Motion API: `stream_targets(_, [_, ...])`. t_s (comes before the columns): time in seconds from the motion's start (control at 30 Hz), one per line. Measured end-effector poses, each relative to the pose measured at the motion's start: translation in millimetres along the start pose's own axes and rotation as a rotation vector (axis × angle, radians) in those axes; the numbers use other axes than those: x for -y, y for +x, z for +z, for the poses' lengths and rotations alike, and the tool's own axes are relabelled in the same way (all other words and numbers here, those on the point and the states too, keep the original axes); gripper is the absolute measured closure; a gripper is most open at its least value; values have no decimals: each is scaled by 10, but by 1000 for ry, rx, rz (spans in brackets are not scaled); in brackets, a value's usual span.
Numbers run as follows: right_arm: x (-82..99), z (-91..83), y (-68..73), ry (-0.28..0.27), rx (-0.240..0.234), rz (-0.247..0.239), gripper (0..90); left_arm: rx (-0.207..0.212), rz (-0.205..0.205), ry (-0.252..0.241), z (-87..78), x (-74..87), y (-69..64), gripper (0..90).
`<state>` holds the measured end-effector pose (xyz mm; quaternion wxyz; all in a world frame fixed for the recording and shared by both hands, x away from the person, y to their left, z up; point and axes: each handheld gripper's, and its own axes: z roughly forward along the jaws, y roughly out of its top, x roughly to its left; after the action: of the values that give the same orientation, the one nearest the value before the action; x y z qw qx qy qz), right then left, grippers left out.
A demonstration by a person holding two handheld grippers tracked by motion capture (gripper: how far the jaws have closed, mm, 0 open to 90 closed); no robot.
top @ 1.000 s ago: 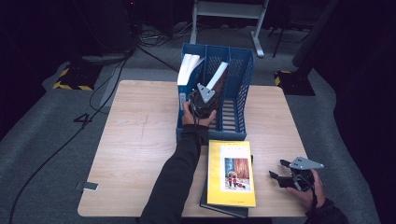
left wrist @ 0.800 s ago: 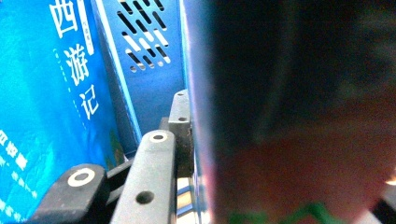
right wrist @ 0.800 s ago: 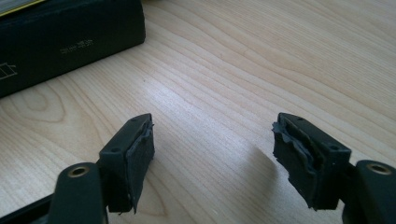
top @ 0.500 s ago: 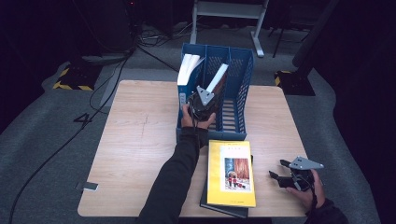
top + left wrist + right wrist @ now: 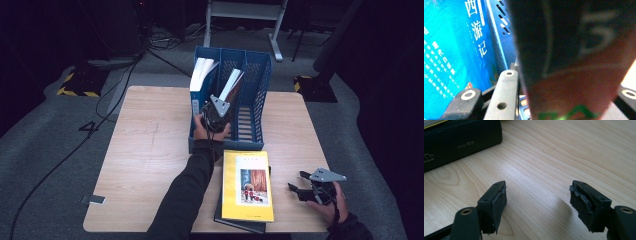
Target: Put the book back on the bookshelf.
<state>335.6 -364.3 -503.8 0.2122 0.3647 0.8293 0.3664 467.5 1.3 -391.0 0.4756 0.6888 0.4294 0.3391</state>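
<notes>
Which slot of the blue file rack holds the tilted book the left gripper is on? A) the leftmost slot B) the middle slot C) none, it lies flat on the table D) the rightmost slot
B: in the high view the left gripper grips a dark book leaning in the middle slot of the blue file rack, beside a white-paged book in the left slot.

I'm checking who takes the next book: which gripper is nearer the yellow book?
Right. The right gripper rests open on the table just beside the yellow book; the left gripper holds a book in the blue rack.

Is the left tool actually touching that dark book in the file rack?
Touching. In the left gripper view, the dark book sits clamped between the left tool jaws, pressed against both.
</notes>
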Motion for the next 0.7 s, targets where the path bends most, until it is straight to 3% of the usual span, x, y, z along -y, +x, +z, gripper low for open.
stream_targets(0.13, [0,0,-2,1,-3,1,295,-32,-25,11,-13,-3,5,723])
stream_targets(0.23, [0,0,-1,0,-2,0,295,-66,-74,10,-16,9,55,716])
stream_targets(0.33, [0,0,-1,0,-2,0,294,-57,-100,10,-28,19,111,704])
stream_targets(0.63, [0,0,-2,1,-3,1,294,-34,-64,5,-96,25,145,623])
stream_targets(0.7, [0,0,-3,1,-4,2,294,-31,-40,9,-129,27,151,612])
